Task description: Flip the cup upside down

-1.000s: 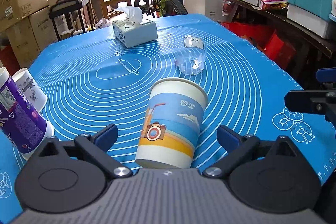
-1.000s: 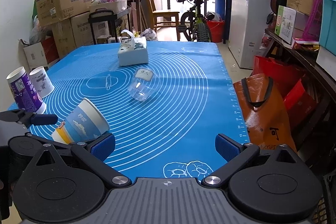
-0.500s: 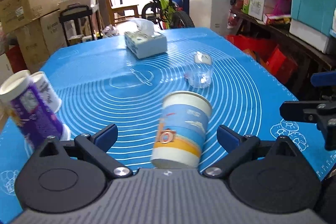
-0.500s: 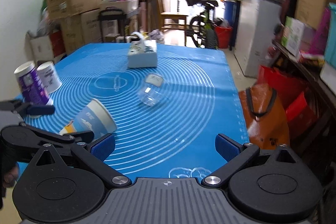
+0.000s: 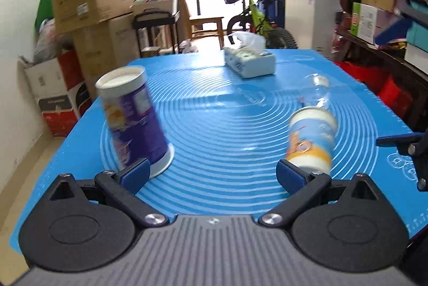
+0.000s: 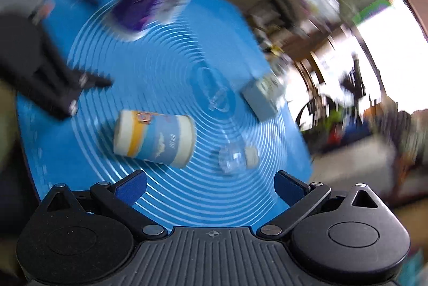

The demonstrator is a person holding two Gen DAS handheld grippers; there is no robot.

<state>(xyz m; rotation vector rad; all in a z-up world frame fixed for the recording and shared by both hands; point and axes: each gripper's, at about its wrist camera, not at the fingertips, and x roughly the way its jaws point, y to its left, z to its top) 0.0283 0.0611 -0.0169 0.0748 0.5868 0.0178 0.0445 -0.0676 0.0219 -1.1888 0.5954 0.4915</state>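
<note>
A paper cup with a blue, white and orange print stands upright on the blue mat, just beyond my left gripper's right finger. My left gripper is open and empty, with the cup outside its jaws. In the right wrist view, which is rolled and blurred, the same cup appears ahead of my open, empty right gripper. The left gripper's body shows at the left of that view.
A purple paper cup stands mouth down at the mat's left, close to my left finger. A clear plastic cup lies behind the printed cup. A tissue box sits at the far end. Boxes, a bicycle and shelves surround the table.
My left gripper has swung left, so the printed cup has gone from between the fingers to beyond the right finger. My right gripper has rolled sharply and moved over the mat, blurring its view.
</note>
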